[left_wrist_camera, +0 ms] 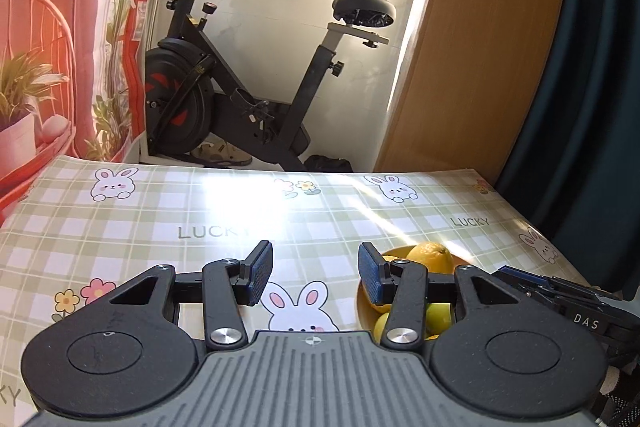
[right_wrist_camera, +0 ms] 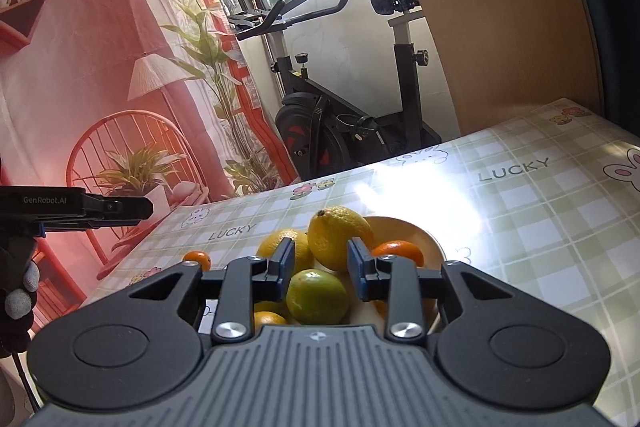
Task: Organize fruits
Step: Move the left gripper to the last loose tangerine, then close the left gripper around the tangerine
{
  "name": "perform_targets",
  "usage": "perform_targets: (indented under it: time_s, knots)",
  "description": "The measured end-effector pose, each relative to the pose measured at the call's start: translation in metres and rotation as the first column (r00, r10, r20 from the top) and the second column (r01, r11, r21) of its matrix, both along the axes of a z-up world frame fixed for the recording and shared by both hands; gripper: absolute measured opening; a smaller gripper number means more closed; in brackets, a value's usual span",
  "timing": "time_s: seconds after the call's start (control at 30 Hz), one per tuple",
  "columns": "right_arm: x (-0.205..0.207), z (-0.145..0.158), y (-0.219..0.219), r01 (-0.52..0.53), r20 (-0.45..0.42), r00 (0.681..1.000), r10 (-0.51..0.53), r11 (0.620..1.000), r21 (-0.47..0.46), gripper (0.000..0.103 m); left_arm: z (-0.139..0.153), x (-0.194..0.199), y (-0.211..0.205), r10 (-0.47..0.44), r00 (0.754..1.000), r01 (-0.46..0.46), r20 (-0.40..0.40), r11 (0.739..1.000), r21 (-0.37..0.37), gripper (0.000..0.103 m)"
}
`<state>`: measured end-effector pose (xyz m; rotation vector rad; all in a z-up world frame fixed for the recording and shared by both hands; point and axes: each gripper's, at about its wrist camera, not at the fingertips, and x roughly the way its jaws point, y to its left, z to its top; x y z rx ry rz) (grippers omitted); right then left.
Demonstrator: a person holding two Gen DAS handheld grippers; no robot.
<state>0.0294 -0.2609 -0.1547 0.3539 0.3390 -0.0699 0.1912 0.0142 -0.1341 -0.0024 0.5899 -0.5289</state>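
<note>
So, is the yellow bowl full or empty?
Full: the yellow bowl holds lemons, a green citrus and oranges, piled above its rim.

The left tool (left_wrist_camera: 316,273) sits at frame centre with its jaws spread wide over the checked tabletop (left_wrist_camera: 160,219). At lower right, a yellow bowl (left_wrist_camera: 362,303) holds a lemon (left_wrist_camera: 434,257) and green fruit (left_wrist_camera: 438,319), beside the right tool (left_wrist_camera: 560,291).
</note>
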Motion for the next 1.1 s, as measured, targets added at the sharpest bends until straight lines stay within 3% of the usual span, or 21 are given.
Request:
perform_targets:
  time_s: [0.23, 0.4, 0.73, 1.1]
  knots:
    - [0.052, 0.013, 0.038, -0.099, -0.003, 0.995, 0.099, 0.995, -0.003, 0.040, -0.001, 0.024, 0.044, 0.102, 0.995, -0.103, -0.022, 0.994, -0.039, 0.050]
    - [0.094, 0.012, 0.072, -0.178, -0.053, 0.983, 0.175, 0.983, -0.050, 0.041, -0.010, 0.045, 0.063, 0.166, 0.985, -0.167, -0.051, 0.986, -0.025, 0.050]
    - [0.174, -0.023, 0.140, -0.266, -0.222, 0.949, 0.224, 0.947, -0.182, 0.046, -0.047, 0.074, 0.072, 0.122, 0.975, -0.136, -0.186, 0.988, -0.069, 0.050]
    - [0.212, -0.053, 0.170, -0.309, -0.336, 0.920, 0.203, 0.903, -0.300, 0.050, -0.065, 0.098, 0.063, 0.075, 0.952, -0.123, -0.298, 0.982, -0.146, 0.057]
